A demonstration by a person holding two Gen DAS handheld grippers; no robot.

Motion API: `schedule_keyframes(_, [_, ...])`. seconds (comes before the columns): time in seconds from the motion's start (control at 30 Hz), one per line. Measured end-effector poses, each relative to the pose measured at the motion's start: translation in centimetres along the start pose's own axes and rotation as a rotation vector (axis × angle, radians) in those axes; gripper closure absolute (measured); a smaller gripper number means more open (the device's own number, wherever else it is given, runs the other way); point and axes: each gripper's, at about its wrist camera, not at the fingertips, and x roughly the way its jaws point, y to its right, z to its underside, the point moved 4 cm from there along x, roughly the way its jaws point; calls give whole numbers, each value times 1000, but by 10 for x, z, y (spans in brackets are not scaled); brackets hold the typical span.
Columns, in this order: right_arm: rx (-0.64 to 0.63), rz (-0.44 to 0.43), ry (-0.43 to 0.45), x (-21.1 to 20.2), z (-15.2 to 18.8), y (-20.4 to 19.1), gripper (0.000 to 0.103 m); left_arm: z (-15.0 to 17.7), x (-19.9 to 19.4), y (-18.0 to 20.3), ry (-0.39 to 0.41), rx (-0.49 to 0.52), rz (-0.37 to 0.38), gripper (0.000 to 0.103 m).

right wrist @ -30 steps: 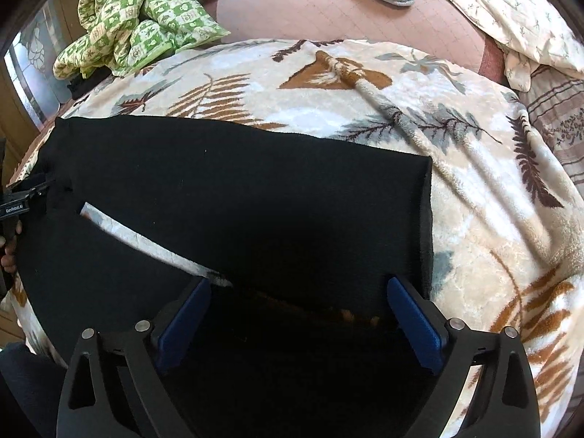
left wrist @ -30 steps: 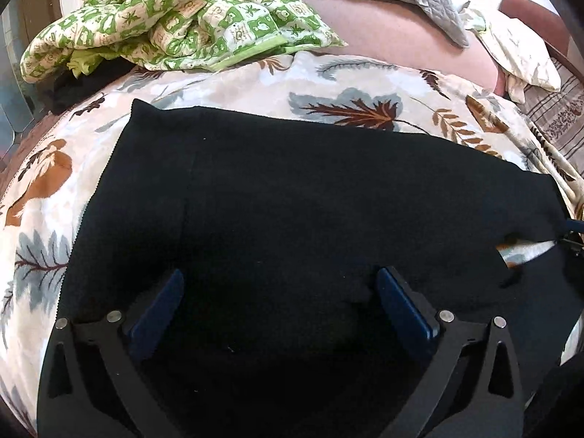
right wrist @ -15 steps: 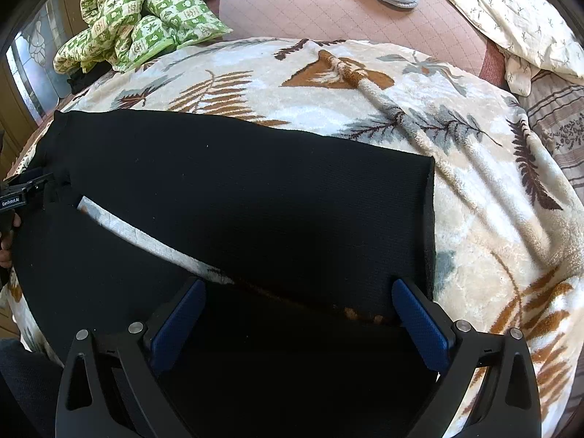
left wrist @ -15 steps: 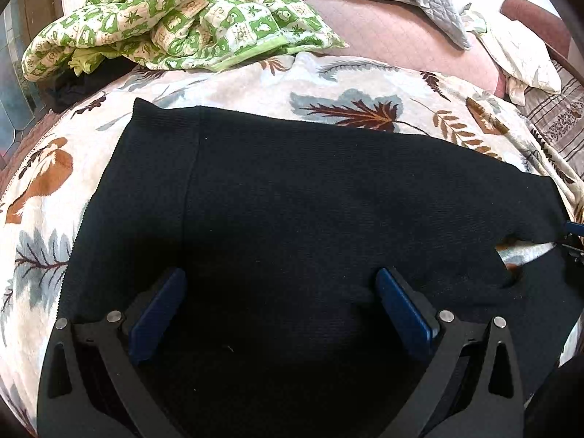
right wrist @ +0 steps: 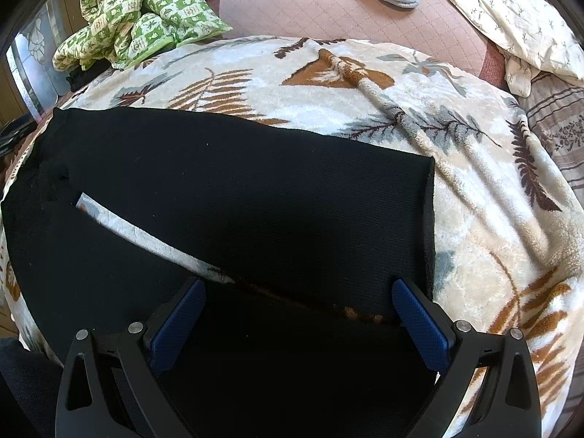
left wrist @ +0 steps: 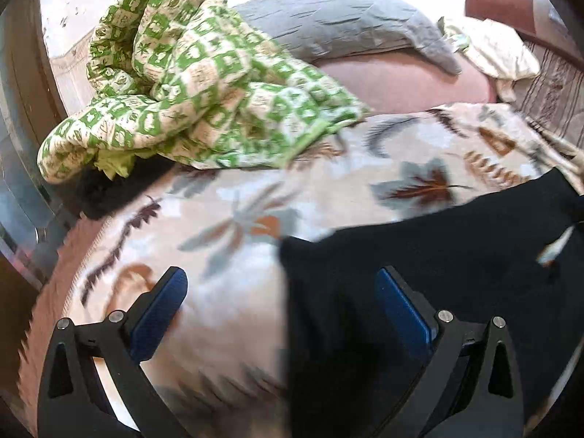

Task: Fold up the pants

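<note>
Black pants (right wrist: 255,197) lie flat on a leaf-patterned blanket (right wrist: 492,248), the two legs running right with a thin strip of blanket showing between them. My right gripper (right wrist: 297,314) is open and empty, low over the near leg by the cuff ends. My left gripper (left wrist: 281,306) is open and empty, straddling the waist edge of the pants (left wrist: 419,273); its left finger is over bare blanket (left wrist: 226,226), its right finger over black cloth. The left wrist view is blurred.
A green-and-white checked quilt (left wrist: 189,84) is heaped at the back left, also in the right wrist view (right wrist: 142,14). A grey pillow (left wrist: 346,25) and a cream pillow (right wrist: 518,11) lie at the back on a pink quilted sheet (right wrist: 328,11).
My left gripper has swung left, from above the middle of the pants to their waist edge. My right gripper has barely moved. Both stay open.
</note>
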Motion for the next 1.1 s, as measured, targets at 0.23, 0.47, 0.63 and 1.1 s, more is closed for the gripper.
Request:
schedule_keyframes(0.23, [1, 4, -1, 0, 0, 0, 1, -3, 45, 3, -92, 4, 158, 37])
schedule_keyframes(0.47, [0, 5, 0, 0, 0, 0, 1, -3, 48, 6, -99, -33, 200, 45])
schedule_keyframes(0.63, [1, 6, 0, 0, 0, 0, 1, -6, 54, 14, -115, -7, 214, 46])
schedule_keyframes(1.1, [1, 8, 0, 0, 1, 0, 1, -11, 47, 24, -131, 20, 212, 94])
